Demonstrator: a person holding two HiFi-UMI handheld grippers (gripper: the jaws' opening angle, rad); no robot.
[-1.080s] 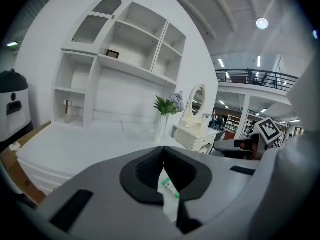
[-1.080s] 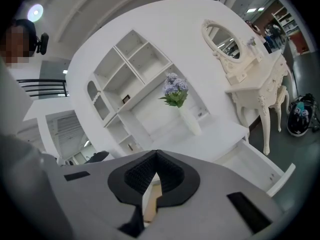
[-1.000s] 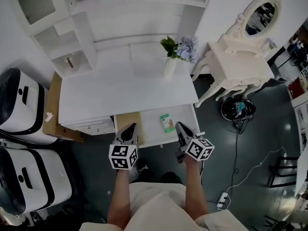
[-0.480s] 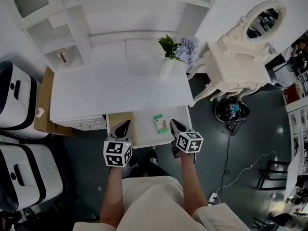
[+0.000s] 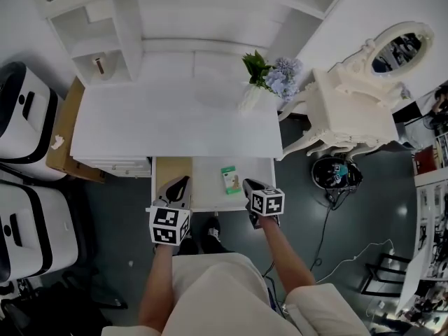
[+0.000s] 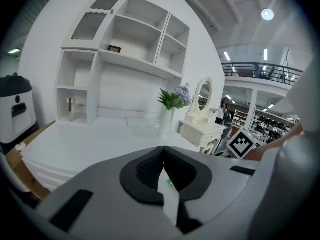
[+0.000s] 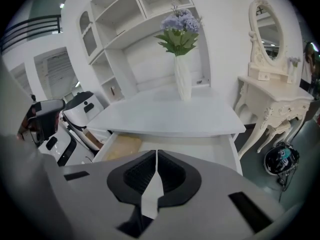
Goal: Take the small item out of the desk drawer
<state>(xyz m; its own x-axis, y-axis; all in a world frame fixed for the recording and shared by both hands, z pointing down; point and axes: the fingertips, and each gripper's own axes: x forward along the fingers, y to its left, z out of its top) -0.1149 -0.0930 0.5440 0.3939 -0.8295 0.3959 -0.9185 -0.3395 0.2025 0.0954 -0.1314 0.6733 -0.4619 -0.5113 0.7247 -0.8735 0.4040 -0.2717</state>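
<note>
Since the earlier frame, the right gripper (image 5: 250, 185) was lowered toward the open drawer (image 5: 210, 187). Both it and the left gripper (image 5: 179, 185) were closed and empty. The small green packet (image 5: 229, 180) lay between them, ungrasped; removal remained.

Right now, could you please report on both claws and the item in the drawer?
Left claw shut, empty. Right claw shut, empty. Small green item lies in open drawer, not gripped. Nothing over it.
</note>
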